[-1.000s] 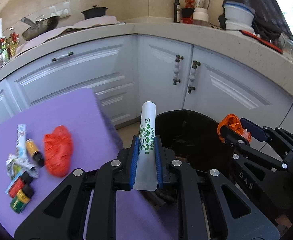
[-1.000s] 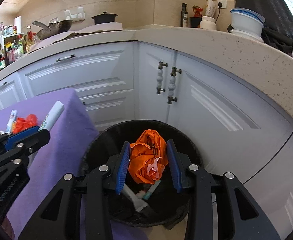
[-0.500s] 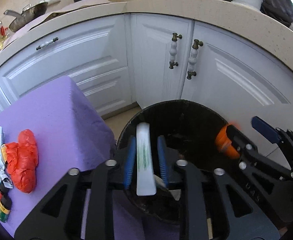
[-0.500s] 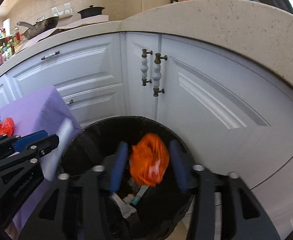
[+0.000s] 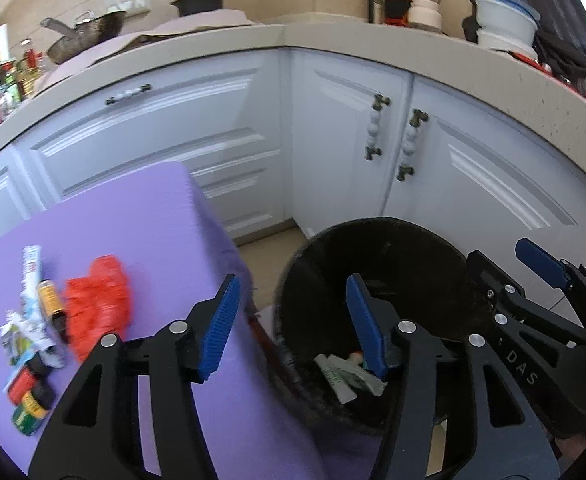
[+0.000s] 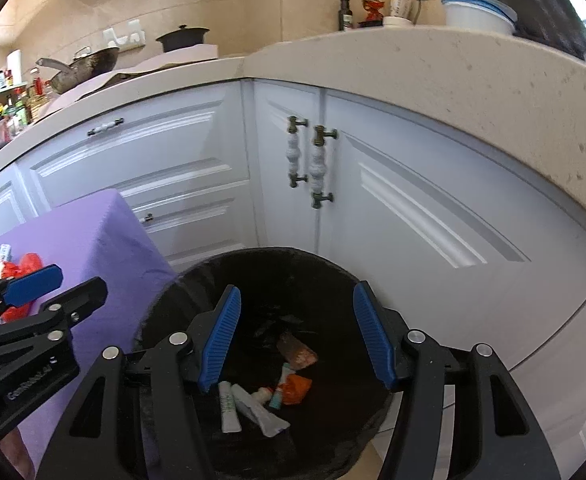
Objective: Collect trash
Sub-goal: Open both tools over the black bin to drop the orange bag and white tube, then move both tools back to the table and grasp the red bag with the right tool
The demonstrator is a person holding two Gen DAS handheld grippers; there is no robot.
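Both claws are gaping with nothing between their pads: the left claw (image 5: 293,324) is hanging over the gap between the purple bench (image 5: 165,240) and the black bin (image 5: 373,232), and the right claw (image 6: 297,334) is hovering straight above the bin's mouth.

Remaining trash is lying on the bench at about nine o'clock from the left claw, well apart from it, so the left one is plainly the nearer; the right claw is sitting beyond it on the bin side. Largest there is the crumpled red bag (image 5: 97,304), blurred at its edges. Just beside it at its nine o'clock, a thin white tube (image 5: 31,276) and a small yellow-labelled bottle (image 5: 51,306) are lying with their long axes running roughly twelve to six. Below them a torn wrapper (image 5: 21,340) and a red-and-green cluster of small bottles (image 5: 27,396) are running together; I cannot tell how many.

Inside the bin, white tubes (image 6: 229,406) and an orange scrap (image 6: 297,388) are resting on the bottom, the near wall being cut off by the claw bodies.
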